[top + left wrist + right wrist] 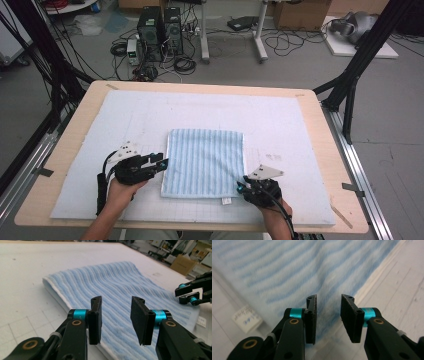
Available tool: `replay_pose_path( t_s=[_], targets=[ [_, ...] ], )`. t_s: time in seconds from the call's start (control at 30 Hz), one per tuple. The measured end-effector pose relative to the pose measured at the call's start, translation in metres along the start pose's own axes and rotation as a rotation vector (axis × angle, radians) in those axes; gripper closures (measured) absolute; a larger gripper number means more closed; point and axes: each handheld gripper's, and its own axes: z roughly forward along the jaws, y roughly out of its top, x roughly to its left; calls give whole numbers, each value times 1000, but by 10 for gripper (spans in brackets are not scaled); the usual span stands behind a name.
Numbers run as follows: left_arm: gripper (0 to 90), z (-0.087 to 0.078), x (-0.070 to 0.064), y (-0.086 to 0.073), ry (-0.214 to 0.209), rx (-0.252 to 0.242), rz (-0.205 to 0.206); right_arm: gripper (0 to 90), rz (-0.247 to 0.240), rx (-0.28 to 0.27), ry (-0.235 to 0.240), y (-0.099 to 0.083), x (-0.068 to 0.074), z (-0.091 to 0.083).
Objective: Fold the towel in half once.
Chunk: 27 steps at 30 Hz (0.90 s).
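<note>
Towel [206, 162], blue-striped, lies flat near the table's [310, 105] front edge; left gripper [161, 163] and right gripper [241, 186] flank it, jaws parted, holding nothing.

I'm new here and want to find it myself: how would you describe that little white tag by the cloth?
Start at the white mat covering the wooden table, then find the blue striped towel in its middle. The tag pokes out from the towel's near edge, close to the right tongs; it is the small white square with printing.
</note>
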Motion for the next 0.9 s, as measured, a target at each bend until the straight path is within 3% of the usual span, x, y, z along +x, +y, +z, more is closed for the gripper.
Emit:
replay_pose_path(
  t_s=[0.07, 0.13, 0.23, 0.3, 0.47, 0.53, 0.7, 0.73, 0.87, 0.9],
  targets=[
    [612, 5, 5, 2, 9, 7, 1, 591, 43, -72, 11, 9, -8, 0],
    [612, 10, 9, 6, 20, 4, 8, 573, 50, -89, -7, 22, -18, 8],
    [612, 15, 14, 10, 10, -57, 21, 579, 66, -108, -41, 40, -35, 23],
    [605, 17, 17, 9, 14, -95, 61, 610, 76, -119, -50, 51, -44, 35],
    [601, 19, 24, 7, 54, -83, 62, 629, 48, -115, -62, 75, -59, 64],
    [600, 19, 26, 7, 68, -75, 55, 634, 73, -107, -54, 80, -64, 76],
    [603, 18, 33, 7, 82, -45, 3, 696, 79, -43, -62, 82, -74, 105],
    [603, 18, 34, 6, 87, -31, 5, 700, 74, -22, -78, 81, -75, 109],
    [600, 19, 37, 6, 104, -15, -3, 700, 125, -30, -96, 77, -84, 108],
    [592, 20, 37, 6, 103, -15, -8, 681, 112, -29, -104, 77, -84, 108]
  ],
)
